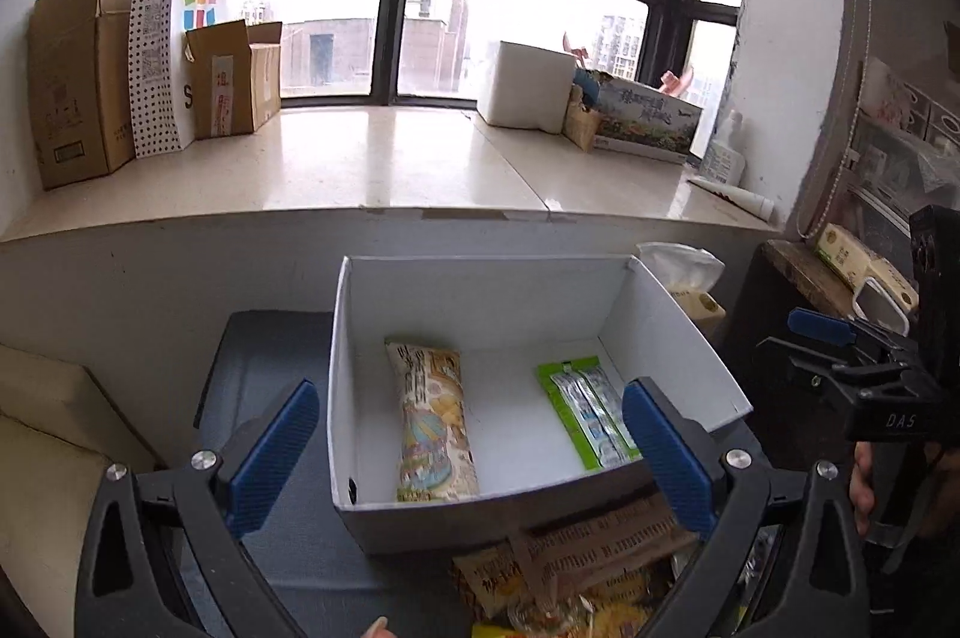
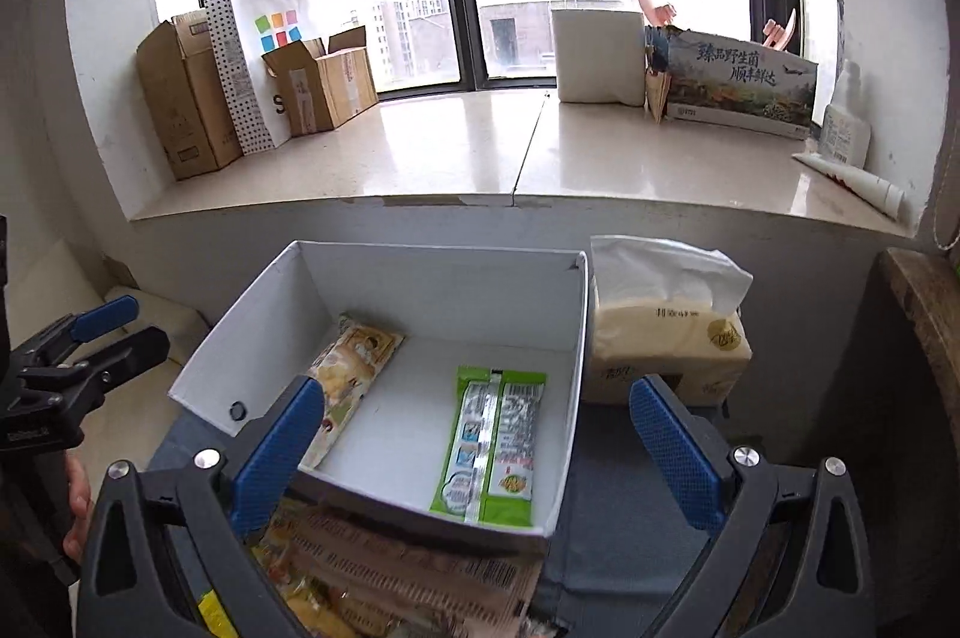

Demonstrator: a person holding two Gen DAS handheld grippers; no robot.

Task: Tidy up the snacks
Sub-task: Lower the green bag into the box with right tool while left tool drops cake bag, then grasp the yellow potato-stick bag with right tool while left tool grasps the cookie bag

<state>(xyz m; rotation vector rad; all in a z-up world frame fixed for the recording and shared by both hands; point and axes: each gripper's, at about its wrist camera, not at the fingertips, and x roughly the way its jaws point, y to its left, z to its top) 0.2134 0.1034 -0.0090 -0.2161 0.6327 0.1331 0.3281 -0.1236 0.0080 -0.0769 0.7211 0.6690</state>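
While your left gripper and right gripper both hang released and empty, white box ahead on grey surface, cream snack lying left inside, green snack right, more packets just before it

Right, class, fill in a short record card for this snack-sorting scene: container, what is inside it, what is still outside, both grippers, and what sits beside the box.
container: white box, open top
inside, left part: beige snack packet, lying flat
inside, right part: green snack packet, lying flat
packets touching: no, bare floor between them
still outside: pile of snack packets in front of the box
left gripper: open, empty
right gripper: open, empty
beside box: tissue pack
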